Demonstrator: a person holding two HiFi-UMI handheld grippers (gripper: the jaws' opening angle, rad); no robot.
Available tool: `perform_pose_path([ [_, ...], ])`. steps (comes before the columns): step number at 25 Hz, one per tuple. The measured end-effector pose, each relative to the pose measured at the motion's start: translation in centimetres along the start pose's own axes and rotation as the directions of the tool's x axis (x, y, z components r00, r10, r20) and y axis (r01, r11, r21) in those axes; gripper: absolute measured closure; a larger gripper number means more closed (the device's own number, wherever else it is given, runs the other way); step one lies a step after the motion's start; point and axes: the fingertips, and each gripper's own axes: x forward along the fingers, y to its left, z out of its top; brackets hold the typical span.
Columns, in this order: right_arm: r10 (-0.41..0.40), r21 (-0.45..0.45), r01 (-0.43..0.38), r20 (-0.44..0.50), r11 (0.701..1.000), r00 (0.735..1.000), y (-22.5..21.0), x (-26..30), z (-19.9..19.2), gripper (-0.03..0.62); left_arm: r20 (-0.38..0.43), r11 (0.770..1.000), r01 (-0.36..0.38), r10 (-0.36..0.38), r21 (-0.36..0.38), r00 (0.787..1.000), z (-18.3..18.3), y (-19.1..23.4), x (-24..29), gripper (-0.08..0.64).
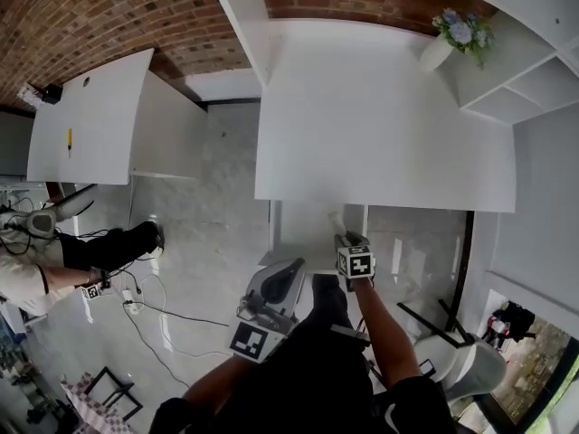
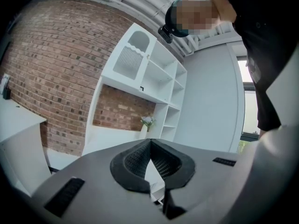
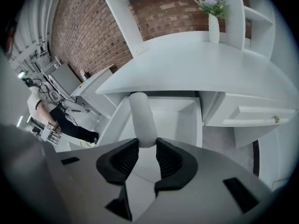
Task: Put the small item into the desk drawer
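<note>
Pinching the small white cylinder (image 3: 141, 118) by its near end between both pads, the right gripper (image 3: 147, 147) holds it over the open desk drawer (image 3: 180, 125), free end pointing inward. We judge that this end grip leaves most of the item clear of the jaws, so it can drop between the drawer walls. The right forearm (image 1: 380, 324) reaches forward with the gripper tilted steeply down. The left gripper (image 2: 150, 146), jaws pressed together on nothing, sits nearly level, back near the person's body
</note>
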Motion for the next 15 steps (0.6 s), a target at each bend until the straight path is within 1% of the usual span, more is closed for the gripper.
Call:
perform_pose_path([
  [6,-0.014,0.015,0.015,-0.047,1.000,0.999,-1.4,3.9,-0.6,0.460,-0.026,1.000,-0.014,0.014,0.002,1.000,-1.7,1.1,0.7,0.537],
  [11,-0.027,-0.006,0.026,-0.112,1.000,0.993,-2.2,6.5,-2.0,0.460,-0.038,1.000,-0.015,0.015,-0.005,0.999,-2.4,1.6,1.0,0.537],
  [15,-0.040,-0.007,0.039,-0.156,0.999,0.987,-2.7,7.9,-1.8,0.460,-0.051,1.000,-0.026,0.025,-0.013,0.998,-2.9,2.3,1.2,0.537],
])
